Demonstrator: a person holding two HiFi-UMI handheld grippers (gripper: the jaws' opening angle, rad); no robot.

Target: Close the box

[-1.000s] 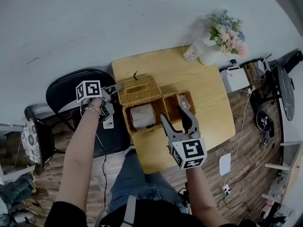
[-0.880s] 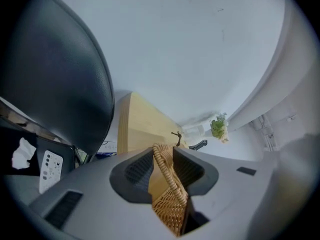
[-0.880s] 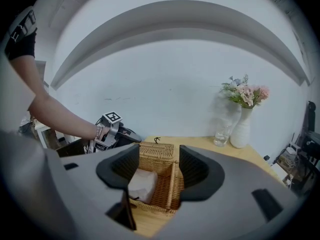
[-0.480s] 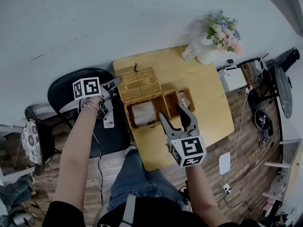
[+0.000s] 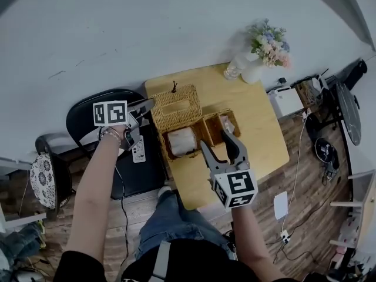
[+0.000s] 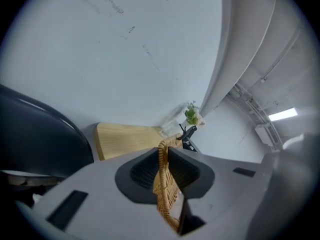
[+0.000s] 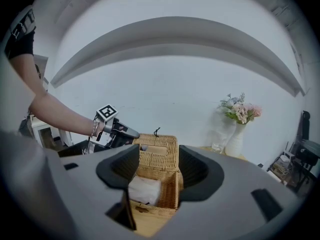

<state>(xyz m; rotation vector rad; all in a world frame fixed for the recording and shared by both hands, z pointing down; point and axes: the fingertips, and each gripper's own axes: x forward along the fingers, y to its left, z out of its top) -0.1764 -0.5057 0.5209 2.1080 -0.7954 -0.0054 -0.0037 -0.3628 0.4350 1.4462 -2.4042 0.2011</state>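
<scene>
A wicker box [image 5: 174, 153] stands open on the wooden table [image 5: 258, 140], with a white tissue pack [image 5: 182, 140] inside. Its wicker lid [image 5: 174, 107] is tipped back behind it. My left gripper [image 5: 150, 104] is at the lid's left edge. In the left gripper view the lid's woven rim [image 6: 164, 184] runs between the pads, and the jaws are closing onto it. My right gripper [image 5: 216, 141] hovers open over the table's front. In the right gripper view the box [image 7: 170, 194] and the raised lid [image 7: 159, 151] lie ahead of its empty jaws.
A smaller wicker basket [image 5: 218, 125] sits against the box's right side. A white vase of flowers [image 5: 264, 46] and a glass bottle [image 5: 232, 69] stand at the table's far right corner. A black chair [image 5: 88, 107] is to the left, under my left arm. Cables and boxes lie on the floor at right.
The left gripper's jaws have narrowed onto the lid's left edge. The right gripper has stayed in front of the box, and the head view has shifted a little.
</scene>
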